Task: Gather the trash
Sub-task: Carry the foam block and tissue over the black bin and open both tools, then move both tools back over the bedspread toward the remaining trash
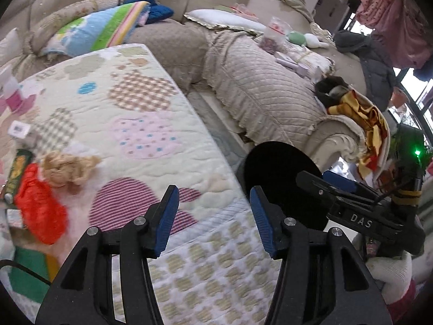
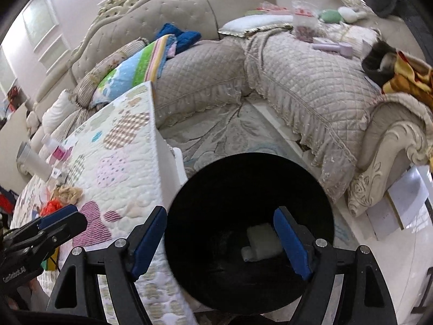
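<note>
Quilted beige covers lie over the sofa (image 2: 311,81) that wraps the far side of the room. Nearer, a patchwork quilt (image 1: 151,124) covers the low table. A black bin (image 2: 243,184) stands on the floor just off the quilt's right edge, with a whitish wad (image 2: 261,242) lying in its bottom.

The right gripper (image 2: 220,241) hangs over the bin's mouth with its blue pads spread and nothing between them, so a drop looks just finished. The left gripper (image 1: 213,216) is likewise released and empty, hovering over the quilt's near right corner.

More trash lies toward the quilt's left edge: a red wrapper (image 1: 40,205), touching it a crumpled tan tissue (image 1: 67,169), and a green packet (image 1: 19,173) beside them. The next move likely calls for a reach left across the quilt and a pinch on the tissue or wrapper without snagging the fabric.
</note>
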`<move>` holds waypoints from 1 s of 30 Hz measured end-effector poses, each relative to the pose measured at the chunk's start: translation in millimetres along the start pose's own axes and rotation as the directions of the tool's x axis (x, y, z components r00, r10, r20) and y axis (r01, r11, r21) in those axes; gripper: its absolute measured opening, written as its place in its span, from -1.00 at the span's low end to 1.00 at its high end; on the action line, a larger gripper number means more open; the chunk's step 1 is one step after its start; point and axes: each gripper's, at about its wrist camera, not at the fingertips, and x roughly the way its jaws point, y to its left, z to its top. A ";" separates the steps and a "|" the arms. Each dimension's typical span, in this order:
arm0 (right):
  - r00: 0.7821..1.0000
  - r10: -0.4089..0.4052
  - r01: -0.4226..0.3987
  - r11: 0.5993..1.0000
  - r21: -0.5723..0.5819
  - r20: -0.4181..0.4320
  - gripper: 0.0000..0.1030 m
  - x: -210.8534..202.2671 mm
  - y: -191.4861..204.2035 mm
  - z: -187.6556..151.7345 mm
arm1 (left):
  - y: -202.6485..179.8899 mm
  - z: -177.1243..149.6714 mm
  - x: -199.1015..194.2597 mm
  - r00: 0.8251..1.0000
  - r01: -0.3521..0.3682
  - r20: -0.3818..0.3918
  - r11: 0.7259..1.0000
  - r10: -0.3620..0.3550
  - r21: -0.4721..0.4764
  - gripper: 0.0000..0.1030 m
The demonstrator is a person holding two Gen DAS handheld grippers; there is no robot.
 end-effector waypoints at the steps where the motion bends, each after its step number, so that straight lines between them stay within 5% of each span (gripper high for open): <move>1: 1.000 0.005 -0.005 1.000 -0.008 0.000 0.54 0.0 5.0 -0.6 | 3.4 -0.4 -3.3 1.000 -0.014 0.005 1.000 0.014 -0.002 0.03; 18: 0.991 0.121 -0.127 0.980 -0.153 -0.053 0.54 9.9 107.5 -11.1 | 78.7 -28.5 -69.7 0.984 -0.164 0.059 0.981 0.170 -0.103 0.03; 30: 0.972 0.196 -0.223 0.940 -0.258 -0.128 0.54 29.7 184.4 -22.6 | 162.7 -58.4 -123.7 0.954 -0.273 0.058 0.932 0.294 -0.240 0.03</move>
